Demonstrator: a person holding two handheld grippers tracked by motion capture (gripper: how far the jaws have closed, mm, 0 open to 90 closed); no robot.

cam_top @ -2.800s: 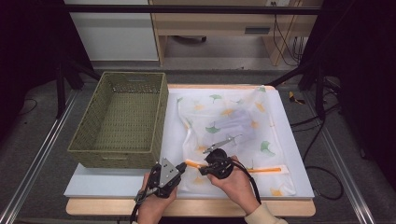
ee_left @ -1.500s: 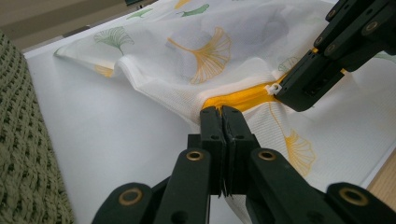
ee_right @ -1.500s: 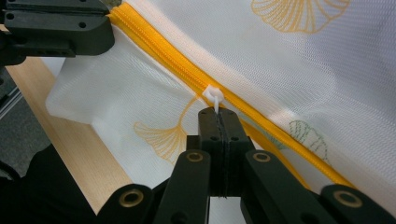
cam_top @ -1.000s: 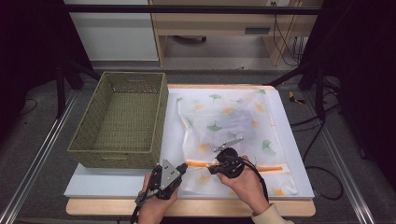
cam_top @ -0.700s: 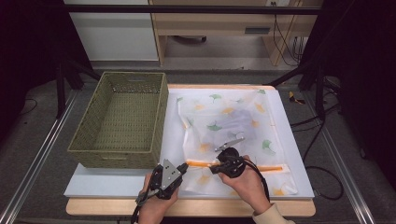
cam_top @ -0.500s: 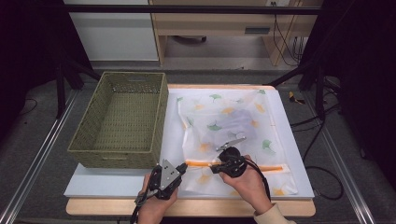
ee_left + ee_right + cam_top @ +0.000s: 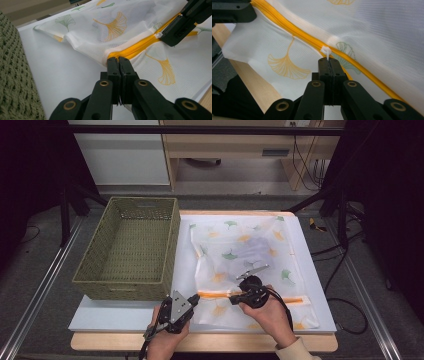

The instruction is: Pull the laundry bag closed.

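Two grippers (image 7: pixel 196 299) (image 7: pixel 235 299), one mesh bag (image 7: pixel 240 250), one basket (image 7: pixel 131 247)

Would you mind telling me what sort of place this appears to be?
Probably a lab recording station: a white tabletop framed by metal rails, dark curtains either side, cables across the grey floor, and a wooden desk behind.

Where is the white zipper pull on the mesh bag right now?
In the right gripper view, the white zipper pull sits on the orange zipper, pinched at the right gripper tips.
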